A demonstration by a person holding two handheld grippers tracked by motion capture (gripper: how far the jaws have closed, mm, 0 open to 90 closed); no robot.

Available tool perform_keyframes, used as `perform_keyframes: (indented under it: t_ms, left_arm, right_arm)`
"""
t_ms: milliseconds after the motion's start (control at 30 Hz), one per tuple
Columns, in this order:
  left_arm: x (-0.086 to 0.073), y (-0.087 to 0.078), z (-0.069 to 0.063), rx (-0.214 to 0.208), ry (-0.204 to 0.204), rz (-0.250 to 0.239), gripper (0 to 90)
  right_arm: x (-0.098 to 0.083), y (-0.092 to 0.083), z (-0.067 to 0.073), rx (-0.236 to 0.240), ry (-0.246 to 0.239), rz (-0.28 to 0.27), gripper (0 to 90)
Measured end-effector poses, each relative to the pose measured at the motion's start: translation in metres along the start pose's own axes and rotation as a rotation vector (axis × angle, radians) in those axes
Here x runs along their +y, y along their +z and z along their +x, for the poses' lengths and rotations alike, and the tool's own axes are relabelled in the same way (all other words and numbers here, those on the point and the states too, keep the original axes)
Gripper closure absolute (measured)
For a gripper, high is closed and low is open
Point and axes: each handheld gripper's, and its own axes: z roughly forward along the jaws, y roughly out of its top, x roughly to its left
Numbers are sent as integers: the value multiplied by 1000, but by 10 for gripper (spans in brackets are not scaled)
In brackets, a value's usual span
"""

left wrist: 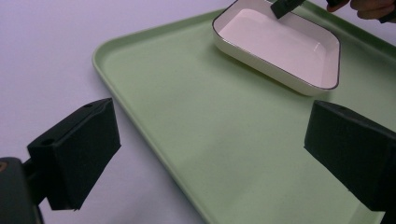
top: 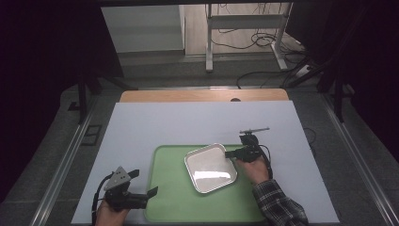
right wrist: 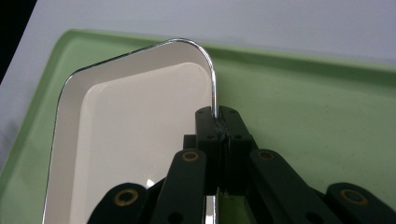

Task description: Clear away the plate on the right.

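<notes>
A white rectangular dish (top: 210,168) with a thin dark rim lies on a pale green tray (top: 174,197), towards the tray's far right. My right gripper (top: 230,154) is shut on the dish's right rim; in the right gripper view its jaws pinch the rim (right wrist: 215,100) of the dish (right wrist: 130,140), one jaw inside and one outside. My left gripper (top: 143,182) stands open at the tray's near left edge, with nothing between its jaws. In the left gripper view the left gripper (left wrist: 210,158) hovers over the tray (left wrist: 196,130), the dish (left wrist: 280,44) farther off.
The tray rests on a white mat (top: 197,122) covering the table. A small metal rod (top: 254,130) lies on the mat just beyond my right gripper. Past the table's wooden far edge (top: 202,95) are floor cables and desk legs.
</notes>
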Motion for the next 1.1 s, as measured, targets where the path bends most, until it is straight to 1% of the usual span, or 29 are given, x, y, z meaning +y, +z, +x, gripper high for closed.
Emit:
perform_keyframes:
  t_ms: [33,100,133,167,233,267,300,333,367,400,433,467,500,533,567,633,667,700,733,767,800,833,867,900,967,1033,1100]
  left_arm:
    - [0,0,0,0,-1,1,31]
    - [0,0,0,-1,-1,1,31]
    - [0,0,0,-1,0,1,31]
    - [0,0,0,-2,0,1,31]
    - [0,0,0,-2,1,2,31]
    - [0,0,0,-2,1,2,31]
    - [0,0,0,-2,2,3,31]
    - [0,0,0,-2,2,3,31]
    - [0,0,0,-2,2,2,31]
    - [0,0,0,-2,2,2,31]
    - [0,0,0,-2,1,2,31]
    - [0,0,0,-2,1,1,31]
    - [0,0,0,-2,1,0,31]
    - [0,0,0,-2,1,0,30]
    - [0,0,0,-2,2,1,30]
    - [0,0,0,-1,3,2,30]
    - [0,0,0,-1,4,2,30]
    - [0,0,0,-1,4,2,30]
    - [0,0,0,-1,4,3,31]
    - [0,0,0,-1,4,3,31]
    - [0,0,0,-2,4,3,30]
    - [0,1,0,-1,5,4,30]
    - [0,0,-1,-1,6,4,30]
    - [0,0,-1,-2,6,3,30]
    - [0,1,-1,-3,6,4,30]
    - [0,1,-1,-5,7,4,30]
    - [0,1,-1,-5,6,4,30]
  right_arm:
    - [0,2,-1,-12,5,-5,880]
    - [1,2,-2,-19,3,-4,875]
    - [1,2,-3,-9,6,-11,870]
    - [1,3,-4,-4,-5,-11,860]
    - [1,2,-5,9,-6,-15,789]
    - [1,2,-5,9,-6,-15,789]
    - [2,0,-5,13,-19,-11,705]
    - [2,0,-5,13,-19,-11,705]
    - [3,-2,-4,10,-40,-13,628]
    - [3,-2,-4,10,-40,-13,628]
    - [3,-6,-3,15,-63,-22,548]
    - [3,-6,-3,15,-63,-22,548]
    - [3,-7,-2,10,-75,-30,523]
    - [3,-10,-1,-1,-94,-42,500]
    - [3,-15,1,-13,-138,-64,448]
    - [1,-19,3,-9,-170,-76,406]
    - [0,-22,5,-16,-195,-86,382]
    - [0,-22,5,-16,-195,-86,382]
    - [-3,-25,9,-26,-240,-94,346]
    - [-3,-25,9,-26,-240,-94,346]
    - [-4,-25,10,-28,-257,-92,341]
    - [-6,-26,13,-28,-290,-90,342]
    - [-7,-27,15,-33,-310,-88,346]
    - [-9,-27,18,-43,-348,-88,349]
    - [-11,-27,21,-55,-384,-83,342]
    - [-13,-26,25,-70,-421,-96,317]
    - [-17,-26,32,-90,-465,-100,323]
